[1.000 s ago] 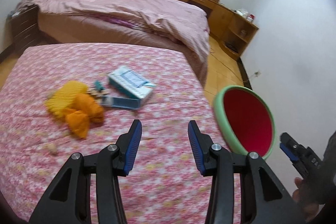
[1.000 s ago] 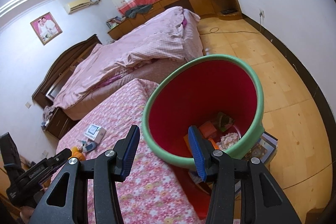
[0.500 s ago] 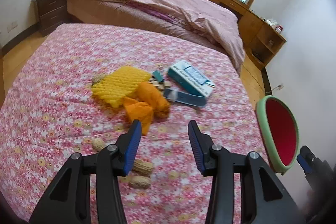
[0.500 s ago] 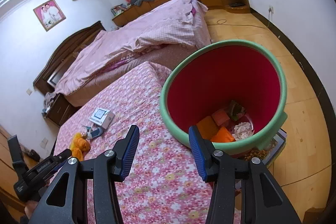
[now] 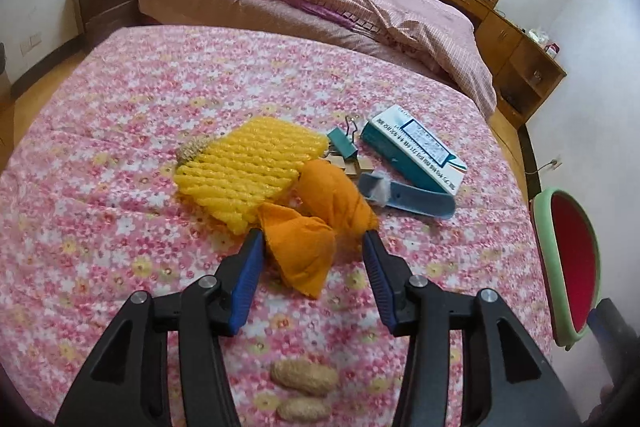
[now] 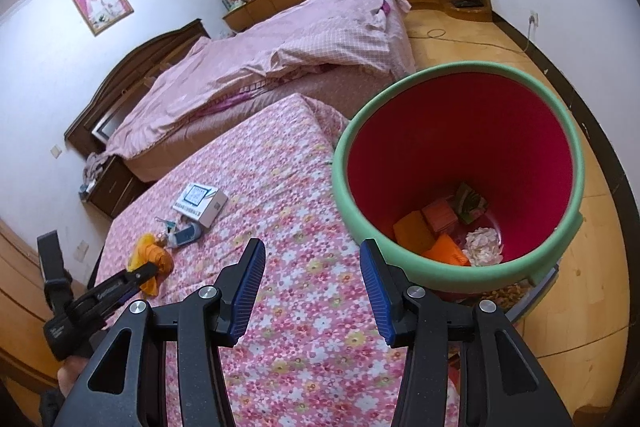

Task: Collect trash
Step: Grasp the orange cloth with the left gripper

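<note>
The left gripper (image 5: 312,247) hangs over the flowered bedspread (image 5: 120,115), its jaws parted and just now widening, the orange cloth (image 5: 308,247) lying between them with gaps on both sides; a yellow foam net (image 5: 244,167) touches that cloth on the far side; a teal binder clip (image 5: 343,145), a white-and-teal box (image 5: 416,147) and a blue strap (image 5: 416,197) lie toward the bedspread's right edge; two peanuts (image 5: 304,379) sit near its near edge; the green-rimmed red bin (image 5: 540,227) stands just off the right edge.

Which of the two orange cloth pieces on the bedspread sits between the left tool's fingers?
The nearer, flatter orange cloth piece, lying between the left tool fingers; the rolled orange bundle lies beyond it, toward the box.
</note>
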Motion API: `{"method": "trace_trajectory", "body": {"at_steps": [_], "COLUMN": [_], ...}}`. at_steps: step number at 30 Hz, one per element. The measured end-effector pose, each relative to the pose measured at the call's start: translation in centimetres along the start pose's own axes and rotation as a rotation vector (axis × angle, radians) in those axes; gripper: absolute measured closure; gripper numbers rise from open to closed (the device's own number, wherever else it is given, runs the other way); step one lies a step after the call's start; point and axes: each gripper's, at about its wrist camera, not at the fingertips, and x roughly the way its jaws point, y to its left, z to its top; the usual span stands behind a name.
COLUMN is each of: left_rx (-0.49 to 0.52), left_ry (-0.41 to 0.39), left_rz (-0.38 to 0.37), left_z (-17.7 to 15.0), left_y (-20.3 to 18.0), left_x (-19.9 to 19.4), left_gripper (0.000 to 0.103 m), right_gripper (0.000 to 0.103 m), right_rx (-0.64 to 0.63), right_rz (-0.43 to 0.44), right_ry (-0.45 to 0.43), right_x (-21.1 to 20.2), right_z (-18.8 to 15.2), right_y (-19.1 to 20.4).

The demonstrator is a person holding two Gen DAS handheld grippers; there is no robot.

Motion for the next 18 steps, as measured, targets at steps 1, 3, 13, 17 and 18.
{"method": "trace_trajectory", "body": {"at_steps": [1, 3, 13, 17, 18], "left_rx": [0.000, 0.002, -0.007, -0.006, -0.002], "left_ry": [0.002, 0.000, -0.009, -0.018, -0.024], "left_rz": [-0.002, -0.009, -0.108, -0.145, -0.154], "left_z": [0.0, -0.2, -1.5, -2.4, -2.5], "left_y": [0.0, 0.1, 0.5, 0.4, 0.4], "left_x": [0.3, 0.7, -0.4, -1.5, -1.9], "left_gripper": [0.053, 0.053, 0.093, 0.098, 0.098], "right_gripper": [0.053, 0.053, 0.053, 0.053, 0.053], "right_rx": [-0.001, -0.004, -0.022, -0.029, -0.030], "right_rz": [0.000, 0.001, 0.015, 0.025, 0.027], "right_ry": [0.004, 0.015, 0.045, 0.049, 0.051], "right_x": [0.2, 0.6, 1.4, 1.4, 1.4], "right_z": [-0.1, -0.1, -0.6, -0.8, -0.9], "right_y": [0.0, 0.2, 1.2, 1.6, 1.7]}}
